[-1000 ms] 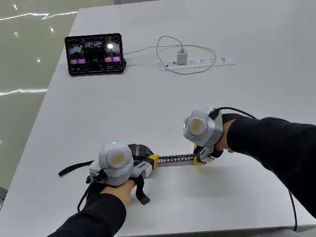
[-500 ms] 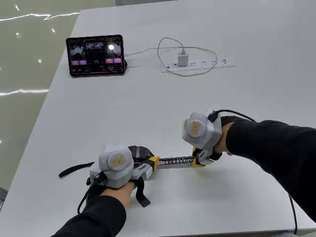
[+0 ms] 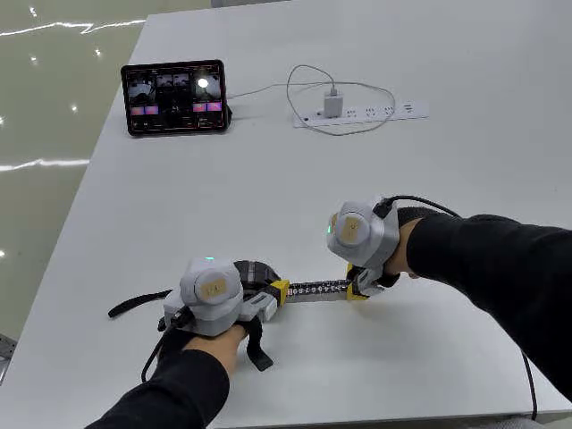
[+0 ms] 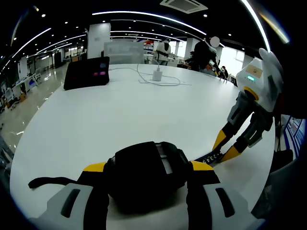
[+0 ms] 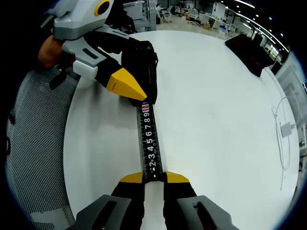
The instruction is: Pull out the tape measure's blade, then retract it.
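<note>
As the left gripper [image 4: 148,168] clenches the tape measure's case [image 5: 141,60] between its jaws on the desk [image 5: 216,120], the right gripper [image 5: 153,178] pinches the blade [image 5: 148,139] at its end. Only a short length spans between both pairs of jaws, so the pulling seems partly done and the retracting is left.

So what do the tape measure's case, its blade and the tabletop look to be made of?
The case is matte black with dull highlights, probably rubber-coated plastic. The blade is a thin dark strip with light printed numerals, likely coated steel, though the look leaves that open. The tabletop is smooth white with a faint sheen, probably laminate.
</note>
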